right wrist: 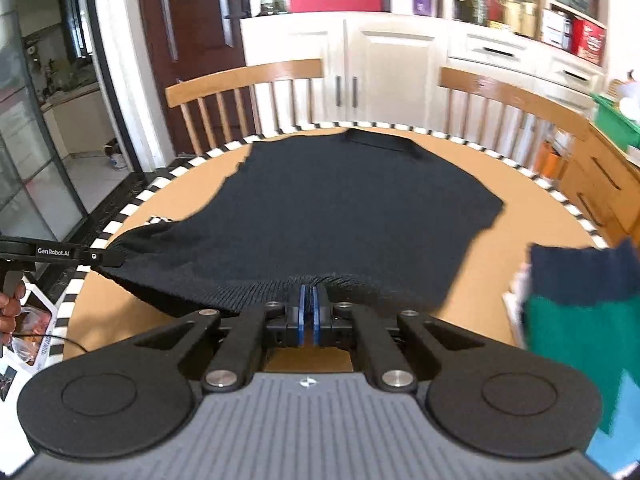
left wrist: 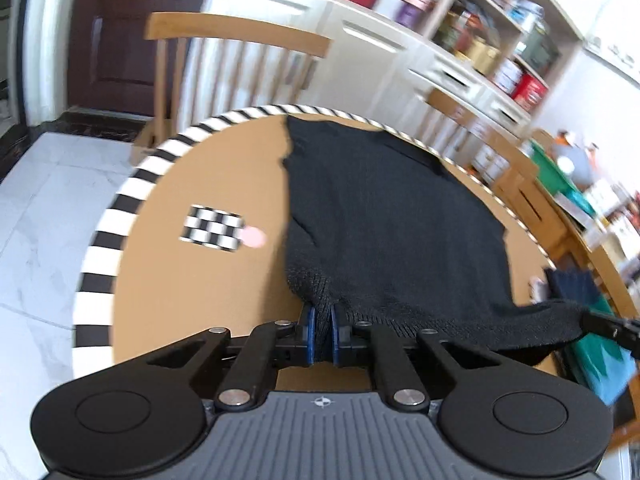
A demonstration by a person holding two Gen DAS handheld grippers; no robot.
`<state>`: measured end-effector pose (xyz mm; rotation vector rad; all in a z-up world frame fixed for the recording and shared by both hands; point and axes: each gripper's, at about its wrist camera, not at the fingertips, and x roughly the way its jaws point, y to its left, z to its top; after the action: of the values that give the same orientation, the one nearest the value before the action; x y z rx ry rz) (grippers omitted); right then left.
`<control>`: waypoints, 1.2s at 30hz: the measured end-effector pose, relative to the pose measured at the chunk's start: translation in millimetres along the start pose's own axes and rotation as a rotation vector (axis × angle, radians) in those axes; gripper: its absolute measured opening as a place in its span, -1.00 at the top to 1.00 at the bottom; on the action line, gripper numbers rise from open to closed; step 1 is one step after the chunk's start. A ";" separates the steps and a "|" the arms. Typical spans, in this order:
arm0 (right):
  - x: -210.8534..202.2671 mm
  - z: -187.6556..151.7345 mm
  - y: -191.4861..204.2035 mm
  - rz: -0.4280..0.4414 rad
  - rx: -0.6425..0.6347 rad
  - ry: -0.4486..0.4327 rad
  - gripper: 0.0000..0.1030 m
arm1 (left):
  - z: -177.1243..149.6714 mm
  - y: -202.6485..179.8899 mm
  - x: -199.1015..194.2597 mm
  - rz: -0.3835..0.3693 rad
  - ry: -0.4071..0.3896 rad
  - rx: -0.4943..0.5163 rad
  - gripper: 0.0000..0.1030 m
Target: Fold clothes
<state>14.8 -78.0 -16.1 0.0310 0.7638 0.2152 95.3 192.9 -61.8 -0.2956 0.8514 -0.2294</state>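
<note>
Nearest to us, the left gripper [left wrist: 323, 316] has its blue fingers [left wrist: 308, 320] pinched tight on the near hem of the black knitted sweater [left wrist: 384, 216], and the right gripper [right wrist: 309, 294] has its own fingers [right wrist: 302, 300] clamped on the same hem further to the right, so the near edge bunches up at both grips. In the right wrist view we see the left gripper at the left edge with a hand [right wrist: 10, 312] below it, pulling a corner of the knit out towards the striped rim. The sweater lies spread on the round brown counter [left wrist: 192, 280], its long axis running from near to far, hem towards us and neckline [right wrist: 378, 140] pointing to the far edge. To the near right a folded green and navy cloth [right wrist: 576, 312] rests on the counter, apart from the sweater. Left of the sweater we see a checkered marker [left wrist: 214, 228] on bare counter. Beyond the far rim stand two wooden chairs [right wrist: 244, 80], then white cabinets [right wrist: 392, 60].
</note>
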 end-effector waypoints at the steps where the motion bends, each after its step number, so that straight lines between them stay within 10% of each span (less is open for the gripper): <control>1: 12.6 -2.5 4.7 0.022 -0.011 0.005 0.87 | 1.1 6.1 3.8 0.018 0.010 -0.019 0.83; 6: 53.6 -30.1 19.2 -0.019 -0.060 0.078 0.74 | 7.2 30.2 30.3 0.083 0.050 -0.074 0.83; 10: 37.4 -51.8 15.5 -0.063 -0.012 0.094 -0.12 | 17.7 31.1 36.9 0.080 0.034 -0.064 0.83; 18: 71.0 -79.2 37.1 -0.036 0.019 0.173 0.09 | 20.0 29.3 44.0 0.072 0.045 -0.075 0.83; 21: 83.2 -74.8 44.0 -0.031 0.002 0.142 0.92 | 21.2 29.3 44.9 0.071 0.051 -0.077 0.83; 31: -65.3 -16.3 -37.8 -0.140 0.067 0.028 0.98 | 52.5 3.8 -17.3 -0.114 0.091 -0.093 0.83; 36: -45.5 -40.3 -56.1 -0.250 0.052 0.124 0.98 | 36.1 3.9 9.8 -0.033 0.162 -0.078 0.81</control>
<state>-34.7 -144.2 -20.1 -0.0291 0.8881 -0.0415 129.5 199.4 -47.6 -0.3681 1.0173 -0.2535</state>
